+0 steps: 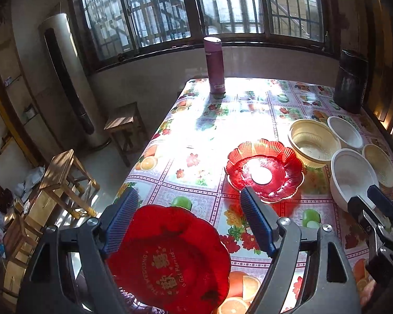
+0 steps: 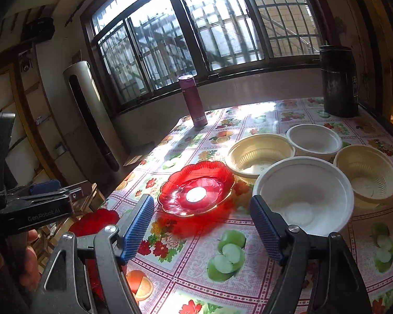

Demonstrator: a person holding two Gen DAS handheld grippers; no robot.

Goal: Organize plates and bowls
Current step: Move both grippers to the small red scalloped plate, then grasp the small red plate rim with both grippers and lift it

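Note:
Between the blue pads of my left gripper (image 1: 190,209) lies a red plate with gold lettering (image 1: 170,259), at the table's near left corner. The jaws stand wide, and the right pad is clear of the plate. Ahead sits a red flower-shaped glass dish (image 1: 264,171). In the right wrist view my right gripper (image 2: 203,225) is open and empty above the tablecloth, just short of that dish (image 2: 196,191). Its right finger is beside a white bowl (image 2: 304,193). Behind it stand two cream ribbed bowls (image 2: 259,154) (image 2: 366,172) and another white bowl (image 2: 314,138).
A pink flask (image 1: 214,65) stands at the table's far left edge and a dark canister (image 1: 351,81) at the far right corner. The fruit-patterned tablecloth (image 1: 196,130) is sunlit in the middle. Wooden stools (image 1: 65,172) stand off the table's left side.

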